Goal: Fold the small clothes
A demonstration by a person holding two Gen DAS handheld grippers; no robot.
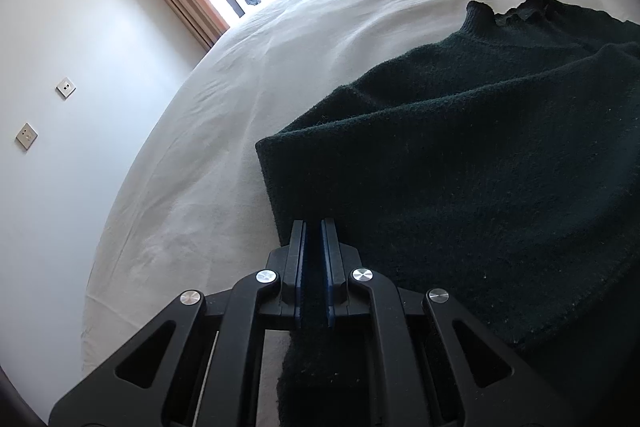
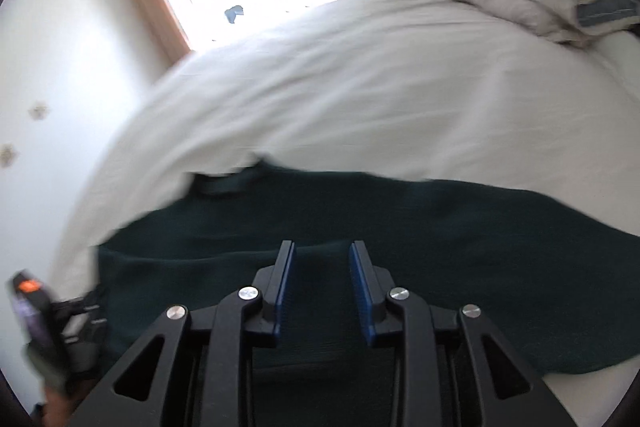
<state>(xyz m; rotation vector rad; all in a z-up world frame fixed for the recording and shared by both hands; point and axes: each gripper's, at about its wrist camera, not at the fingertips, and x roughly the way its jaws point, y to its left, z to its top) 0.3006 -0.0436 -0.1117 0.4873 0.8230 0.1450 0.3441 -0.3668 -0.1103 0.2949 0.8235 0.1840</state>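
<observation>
Sweater [image 1: 460, 167] lies on the bed [image 1: 280, 75]. Our left gripper [image 1: 314, 227] pinches its edge; our right gripper [image 2: 322, 247] hangs unclenched above it.

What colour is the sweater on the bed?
Very dark green sweater, plain knit; clearest in the left wrist view.

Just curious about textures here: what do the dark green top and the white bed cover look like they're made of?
Dark green top: seemingly knitted wool or a wool-like yarn, matte and fuzzy, with lint specks and a ribbed collar.
White bed cover: probably woven cotton, smooth and matte, with soft creases.
</observation>
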